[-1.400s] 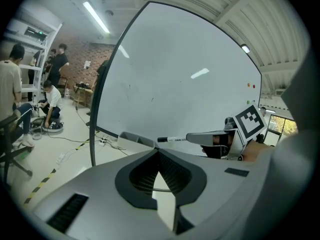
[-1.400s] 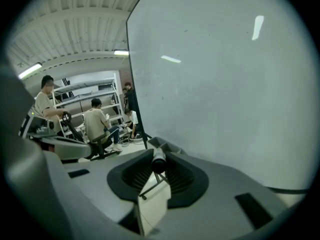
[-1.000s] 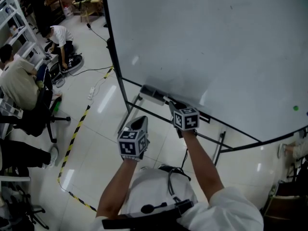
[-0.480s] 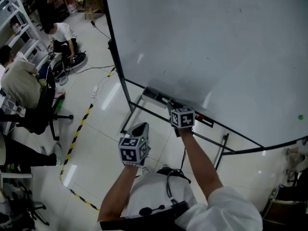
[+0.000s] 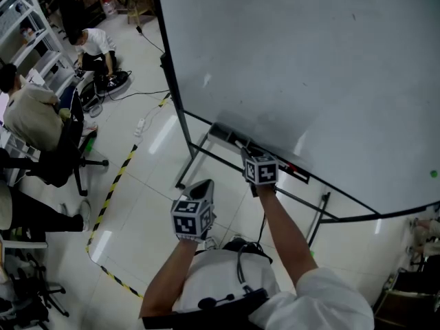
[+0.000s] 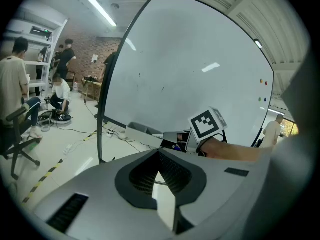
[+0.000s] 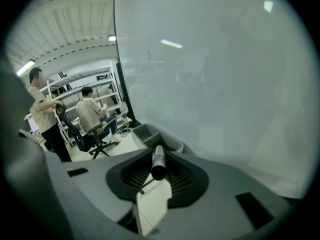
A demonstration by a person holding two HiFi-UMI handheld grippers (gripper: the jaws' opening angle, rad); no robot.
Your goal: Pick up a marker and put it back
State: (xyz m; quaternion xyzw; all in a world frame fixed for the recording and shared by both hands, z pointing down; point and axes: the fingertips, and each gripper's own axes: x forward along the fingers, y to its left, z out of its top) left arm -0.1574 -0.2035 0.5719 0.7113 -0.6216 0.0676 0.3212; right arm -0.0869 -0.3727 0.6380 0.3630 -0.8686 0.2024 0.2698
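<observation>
A dark marker point(image 7: 158, 160) lies lengthwise between the jaws of my right gripper point(image 7: 157, 175), its far end pointing at the grey tray point(image 7: 164, 138) under the whiteboard. These jaws have just been opening, and the marker still sits between them. In the head view the right gripper point(image 5: 243, 150) reaches the tray point(image 5: 223, 133) at the board's lower edge. My left gripper point(image 5: 201, 187) hangs lower and nearer to me, over the floor. Its jaws meet at the tips with nothing in them point(image 6: 159, 156). The left gripper view shows the right gripper point(image 6: 176, 137) beside the tray point(image 6: 141, 130).
The whiteboard point(image 5: 309, 67) stands on a black frame whose leg point(image 5: 187, 162) reaches the tiled floor. Yellow-black tape point(image 5: 112, 184) runs across the floor at left. A seated person point(image 5: 31, 115) on an office chair point(image 5: 72, 153) and another crouching person point(image 5: 96, 43) are farther left.
My right gripper has sunk toward the tray with the marker in its jaws. The left gripper has dropped a little.
</observation>
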